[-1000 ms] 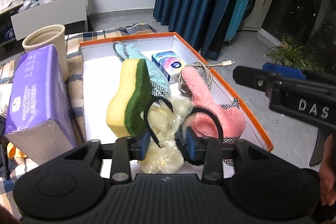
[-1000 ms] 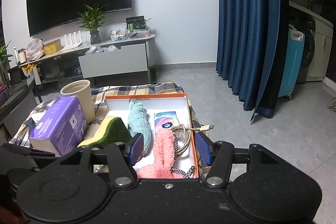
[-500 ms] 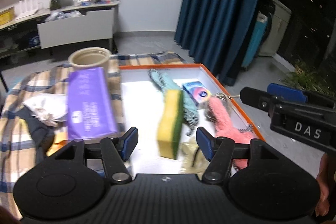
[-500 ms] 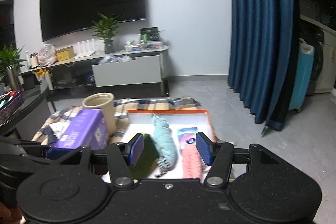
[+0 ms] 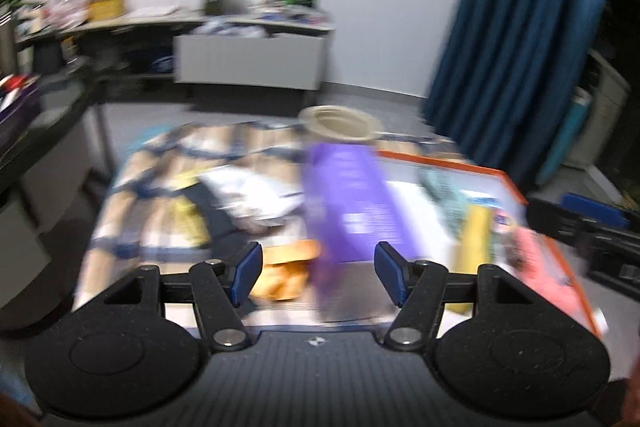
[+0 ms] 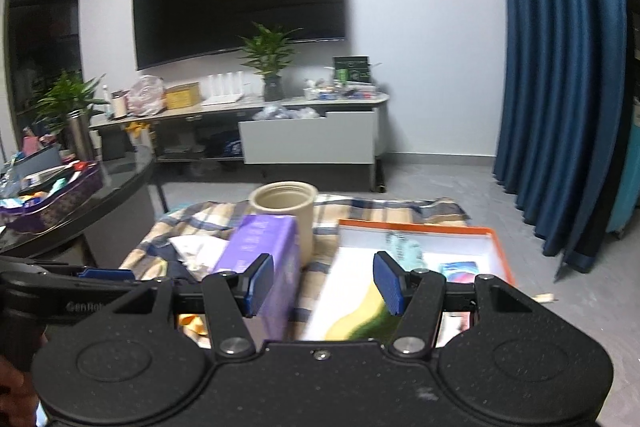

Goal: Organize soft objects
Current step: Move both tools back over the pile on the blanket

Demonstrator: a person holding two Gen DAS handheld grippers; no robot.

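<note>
**A:** What was the biggest thing before you?

**B:** The table (image 6: 192, 223), covered with a plaid cloth (image 6: 208, 215) in beige and blue. On its right part lay the white tray with an orange rim (image 6: 494, 239). In my left view everything was blurred, so I took the details mostly from my right view.

**A:** And what stood on the cloth?

**B:** A purple tissue pack (image 6: 260, 251) stood just left of the tray, and a beige round pot (image 6: 286, 205) stood behind it, touching or almost touching; I could not tell which. Further left on the cloth were a crumpled white thing (image 6: 196, 251) and some dark fabric (image 6: 174, 269).

**A:** Where were the soft objects?

**B:** Inside the tray. The yellow and green sponge (image 6: 360, 325) was at the near end, the light blue fluffy piece (image 6: 402, 247) at the far end, and a small colourful packet (image 6: 460, 271) near the right wall. In the left view I also saw a pink soft thing (image 5: 540, 267) by the right wall of the tray.

**A:** How were your claws?

**B:** My left claw (image 5: 318, 275) was spread and empty, above the near end of the tissue pack. My right claw (image 6: 322, 285) was also spread, with nothing between its blue pads (image 6: 262, 283), and it hung over the edge between the pack and the tray.
</note>
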